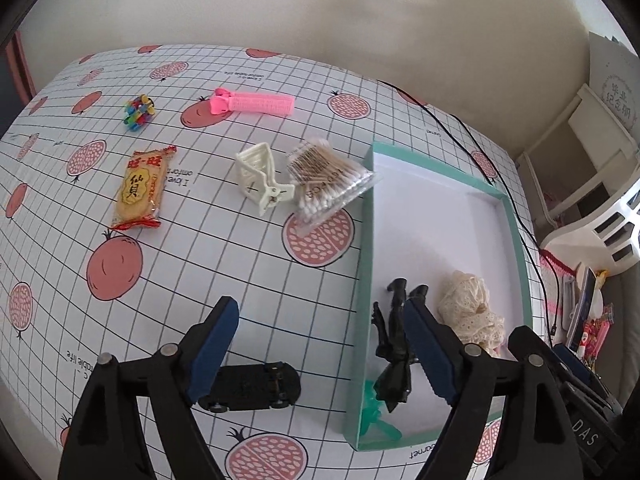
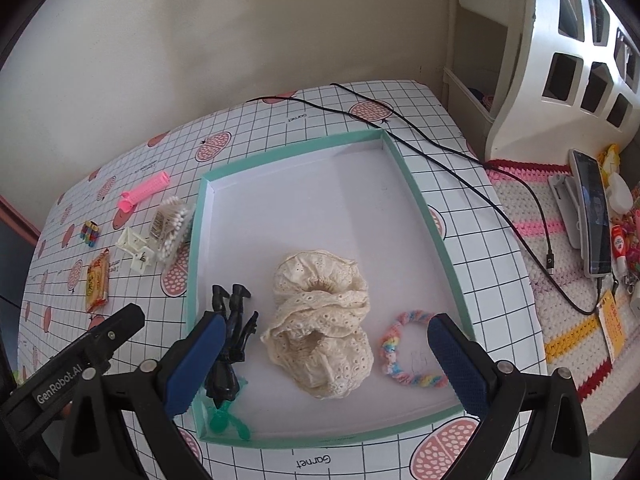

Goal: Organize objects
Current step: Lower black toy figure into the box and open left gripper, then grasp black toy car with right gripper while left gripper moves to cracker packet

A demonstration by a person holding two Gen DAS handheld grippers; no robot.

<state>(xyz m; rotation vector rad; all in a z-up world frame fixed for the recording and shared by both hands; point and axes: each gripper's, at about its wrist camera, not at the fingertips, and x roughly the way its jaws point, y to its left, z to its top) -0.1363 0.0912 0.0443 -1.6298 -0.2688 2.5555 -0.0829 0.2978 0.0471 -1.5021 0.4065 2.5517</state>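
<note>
Both grippers, left (image 1: 320,344) and right (image 2: 324,344), gape empty; the left arm reads "GenRobot.AI". At ten o'clock a snack packet (image 1: 140,190) bears "旺旺 仙貝"; the tablecloth (image 2: 312,462) says "Garnet".

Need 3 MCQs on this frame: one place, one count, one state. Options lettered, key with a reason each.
1. Where is the black toy car?
A. in the box
B. on the tablecloth, outside the box
C. in the right gripper

2. How many things lie in the teal box?
A. two
B. four
C. six

3. The right gripper is:
A. open, holding nothing
B. shut on the bracelet
C. shut on the figure

Key: 1 B, it sits on the grid cloth left of the box wall. 2 B, black figure, green toy, lace fabric, rainbow bracelet. 3 A, jaws spread wide with nothing between.
</note>
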